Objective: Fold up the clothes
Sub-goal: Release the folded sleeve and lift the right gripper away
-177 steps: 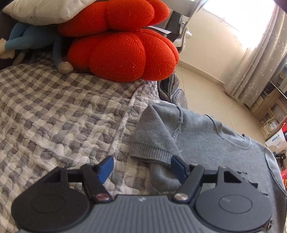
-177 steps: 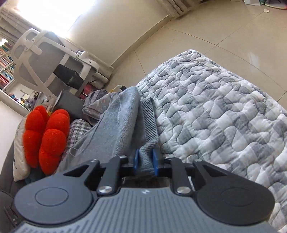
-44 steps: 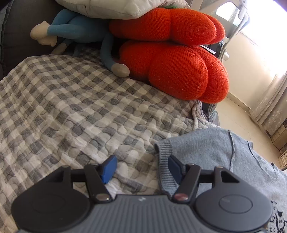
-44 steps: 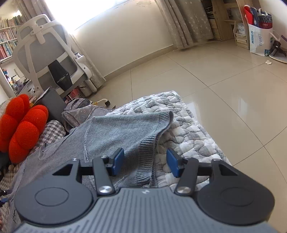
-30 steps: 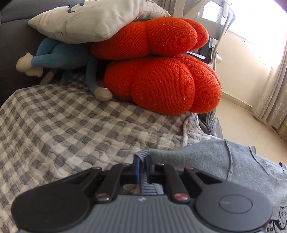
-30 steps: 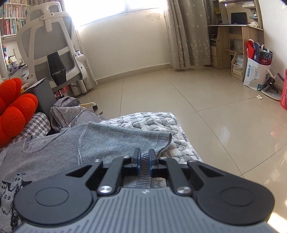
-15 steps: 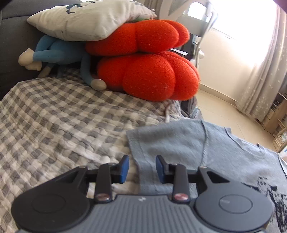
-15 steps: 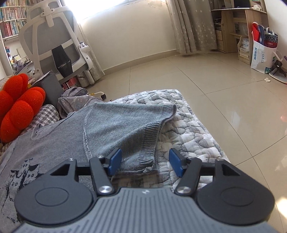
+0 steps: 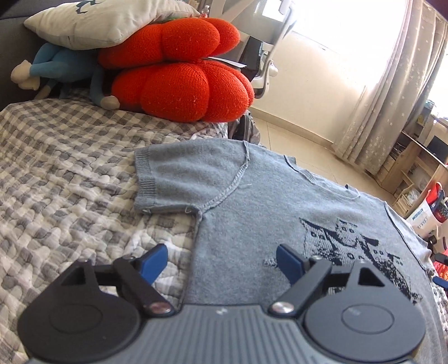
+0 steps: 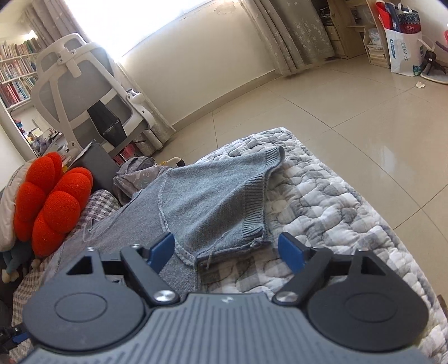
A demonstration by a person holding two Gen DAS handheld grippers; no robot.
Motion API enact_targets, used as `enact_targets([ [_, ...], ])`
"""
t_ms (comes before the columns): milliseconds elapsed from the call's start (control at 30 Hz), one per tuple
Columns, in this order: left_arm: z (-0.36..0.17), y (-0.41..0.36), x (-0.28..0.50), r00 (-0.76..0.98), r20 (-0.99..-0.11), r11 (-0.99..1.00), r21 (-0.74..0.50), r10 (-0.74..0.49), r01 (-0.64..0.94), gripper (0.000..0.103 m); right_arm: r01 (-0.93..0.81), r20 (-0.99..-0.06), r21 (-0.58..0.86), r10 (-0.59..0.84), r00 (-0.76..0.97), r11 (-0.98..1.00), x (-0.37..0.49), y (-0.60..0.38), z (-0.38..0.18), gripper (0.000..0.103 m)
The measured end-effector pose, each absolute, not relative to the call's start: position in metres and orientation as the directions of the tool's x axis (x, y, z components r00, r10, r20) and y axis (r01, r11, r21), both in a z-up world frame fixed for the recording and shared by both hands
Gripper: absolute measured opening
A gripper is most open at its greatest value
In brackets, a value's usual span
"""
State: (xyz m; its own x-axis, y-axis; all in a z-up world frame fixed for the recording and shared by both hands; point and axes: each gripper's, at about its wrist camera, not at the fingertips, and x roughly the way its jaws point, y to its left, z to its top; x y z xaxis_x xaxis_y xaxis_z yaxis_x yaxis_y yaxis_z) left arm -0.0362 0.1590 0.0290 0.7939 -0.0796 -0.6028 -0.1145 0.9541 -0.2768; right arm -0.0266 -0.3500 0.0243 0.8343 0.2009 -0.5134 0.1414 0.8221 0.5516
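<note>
A grey knit short-sleeved sweater with a dark owl print lies spread flat on a grey checked quilt. Its one sleeve lies flat to the left in the left wrist view. My left gripper is open and empty, just above the sweater's side edge below that sleeve. In the right wrist view the other sleeve lies flat on the quilt. My right gripper is open and empty, just short of that sleeve's armpit.
A red knit cushion, a white pillow and a blue plush toy sit at the head of the bed. A grey bag and an office chair stand beyond the bed edge. Tiled floor lies right of the bed.
Both grippers closed on the sleeve cuffs a second ago, then opened and let them go. Both have pulled back from the sleeves, which now lie flat on the quilt.
</note>
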Motion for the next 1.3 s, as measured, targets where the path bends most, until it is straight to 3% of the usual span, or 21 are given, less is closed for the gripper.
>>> enact_targets([
  [67,0.029,0.154,-0.035,0.799,-0.597,0.959,-0.263,-0.076,-0.105,0.093,0.16,-0.493,0.609,0.212,0.844,0.777,-0.03,-0.356,0.022,0.103],
  [233,0.012,0.14,-0.029,0.793,-0.609,0.98,-0.177,-0.039,-0.087,0.094,0.161,-0.506,0.583,0.201,0.839,0.797,-0.029,-0.35,0.027,0.103],
  [400,0.007,0.134,-0.033,0.804,-0.593,0.987,-0.145,-0.031,-0.068,0.097,0.17,-0.475,0.662,0.233,0.848,0.73,-0.027,-0.357,0.025,0.095],
  [533,0.006,0.138,-0.035,0.811,-0.583,0.981,-0.182,-0.052,-0.068,0.097,0.162,-0.429,0.748,0.282,0.858,0.643,-0.029,-0.363,0.015,0.069],
  [600,0.006,0.139,-0.037,0.816,-0.575,0.978,-0.195,-0.058,-0.068,0.097,0.164,-0.429,0.736,0.264,0.864,0.657,-0.033,-0.361,0.015,0.061],
  [667,0.005,0.14,-0.039,0.821,-0.568,0.977,-0.203,-0.061,-0.068,0.097,0.204,-0.433,0.753,0.238,0.869,0.626,-0.038,-0.366,0.012,0.042],
  [767,0.005,0.142,-0.04,0.824,-0.563,0.974,-0.215,-0.066,-0.068,0.097,0.266,-0.439,0.793,0.21,0.874,0.549,-0.045,-0.375,0.006,0.027],
  [1033,0.004,0.146,-0.044,0.835,-0.544,0.966,-0.25,-0.086,-0.064,0.097,0.284,-0.434,0.829,0.233,0.87,0.482,-0.049,-0.378,0.005,0.033],
  [1233,0.004,0.145,-0.043,0.833,-0.547,0.968,-0.244,-0.083,-0.064,0.097,0.277,-0.456,0.77,0.19,0.87,0.575,-0.034,-0.369,0.01,0.026],
  [1300,0.004,0.146,-0.044,0.834,-0.545,0.966,-0.249,-0.086,-0.063,0.097,0.283,-0.47,0.732,0.158,0.869,0.62,-0.031,-0.365,0.01,0.015],
])
